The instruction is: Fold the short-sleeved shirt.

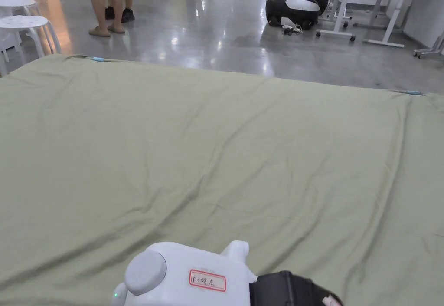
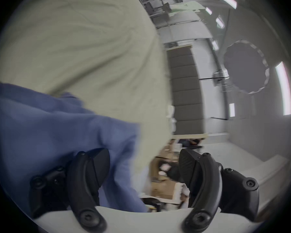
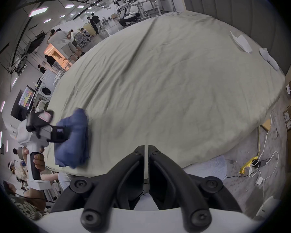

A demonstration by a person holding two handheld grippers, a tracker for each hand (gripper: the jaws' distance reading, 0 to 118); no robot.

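Blurred blue shirt (image 2: 45, 135) at lower left, covering one jaw of the wide-open left tongs (image 2: 144, 166), grip unclear, right tongs (image 3: 146, 150) nearly closed, empty, over the green bed (image 3: 166, 85).

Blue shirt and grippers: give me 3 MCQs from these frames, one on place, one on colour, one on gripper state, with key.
1. Where is the shirt?
A. bunched at the near edge of the bed sheet
B. on the floor
C. draped over the headboard

2. What colour is the shirt?
A. white
B. blue
C. red

3. How do the jaws of the right gripper stand?
A. wide apart
B. closed on the shirt
C. together with nothing between them

Key:
1 A, the right gripper view shows it crumpled on the sheet's edge by the left gripper.
2 B, it is blue in both gripper views.
3 C, the right gripper view shows a thin slit between the tips, away from the shirt.
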